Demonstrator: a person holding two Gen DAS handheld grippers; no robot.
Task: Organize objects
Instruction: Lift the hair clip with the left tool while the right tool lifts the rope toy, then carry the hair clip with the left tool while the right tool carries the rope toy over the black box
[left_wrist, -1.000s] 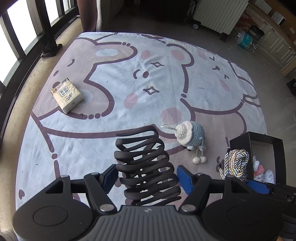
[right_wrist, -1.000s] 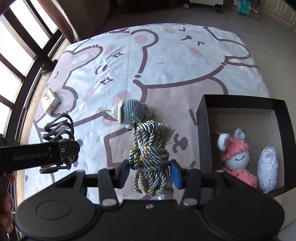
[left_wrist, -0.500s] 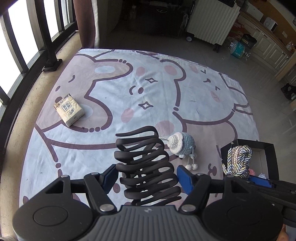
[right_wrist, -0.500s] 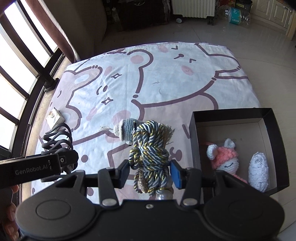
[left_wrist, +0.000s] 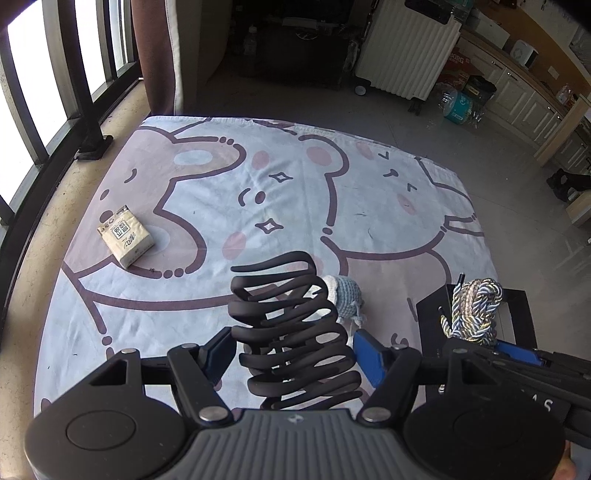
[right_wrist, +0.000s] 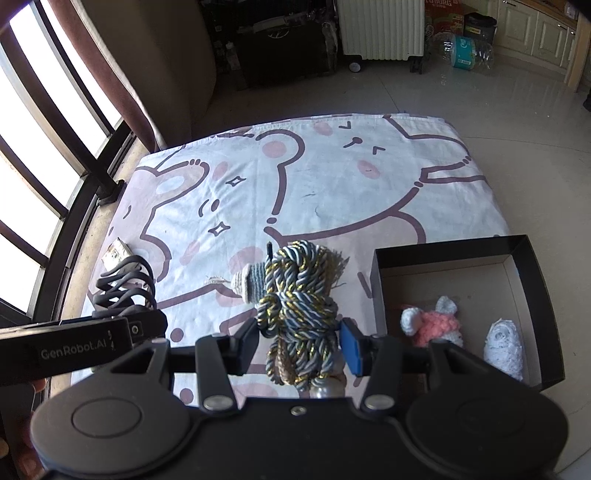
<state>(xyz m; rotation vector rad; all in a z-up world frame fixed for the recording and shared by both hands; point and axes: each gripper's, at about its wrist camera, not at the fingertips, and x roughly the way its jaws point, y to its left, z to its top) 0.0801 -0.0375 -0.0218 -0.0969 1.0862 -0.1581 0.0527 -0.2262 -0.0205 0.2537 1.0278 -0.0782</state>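
My left claw (left_wrist: 293, 352) is clamped on a black coiled spring-like holder (left_wrist: 291, 332), held up above the cartoon-printed blanket (left_wrist: 303, 206) spread on the floor. My right claw (right_wrist: 299, 341) is pinched tight on a knotted bundle of blue, white and gold rope (right_wrist: 299, 295), also in the air, just left of the open black box (right_wrist: 524, 247). Inside that box lie a pink crocheted doll (right_wrist: 437, 323) and a white crocheted piece (right_wrist: 504, 345), side by side. A blue-grey crocheted toy (left_wrist: 345, 295) lies on the blanket between my two claws, and a tissue pack (left_wrist: 125, 236) sits well apart near the window side.
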